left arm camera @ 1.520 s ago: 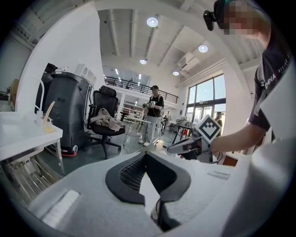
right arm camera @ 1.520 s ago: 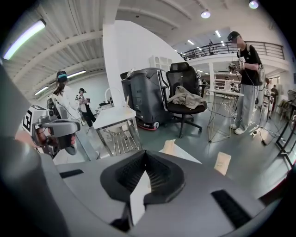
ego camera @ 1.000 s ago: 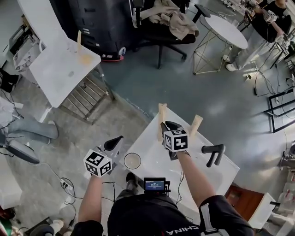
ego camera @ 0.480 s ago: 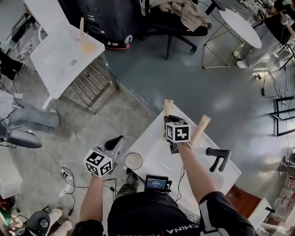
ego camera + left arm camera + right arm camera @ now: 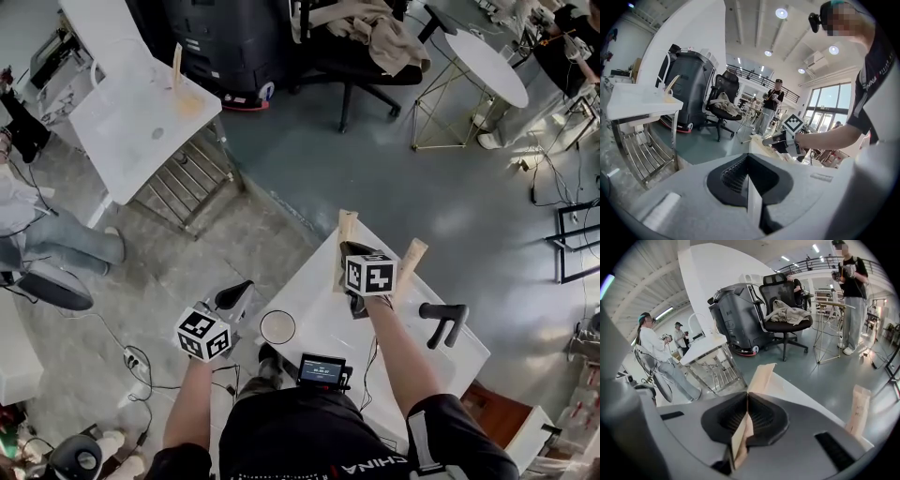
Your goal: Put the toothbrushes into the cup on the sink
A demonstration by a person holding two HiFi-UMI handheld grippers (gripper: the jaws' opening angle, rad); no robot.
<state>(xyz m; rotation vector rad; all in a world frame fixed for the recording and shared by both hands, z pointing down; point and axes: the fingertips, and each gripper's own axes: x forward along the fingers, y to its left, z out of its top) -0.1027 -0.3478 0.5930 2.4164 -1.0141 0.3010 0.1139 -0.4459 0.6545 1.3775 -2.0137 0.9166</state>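
Note:
Two toothbrushes in tan paper packs lie on the white sink counter (image 5: 314, 300). My right gripper (image 5: 350, 249) is closing its jaws on the left toothbrush pack (image 5: 345, 232); the pads (image 5: 759, 413) pinch the pack (image 5: 759, 377), whose far end sticks out past them. The second toothbrush pack (image 5: 411, 257) lies to the right, untouched (image 5: 858, 409). The white cup (image 5: 277, 326) stands at the counter's near left corner. My left gripper (image 5: 236, 292) hovers left of the cup, its jaws (image 5: 747, 164) shut with nothing between them.
A black faucet (image 5: 441, 319) stands at the counter's right side. A small black screen (image 5: 322, 371) sits at the near edge. Farther off are another white sink stand (image 5: 131, 122), an office chair (image 5: 366, 42) and a round table (image 5: 483, 61).
My right gripper's jaws have come together on the left toothbrush pack. The left gripper has hardly moved.

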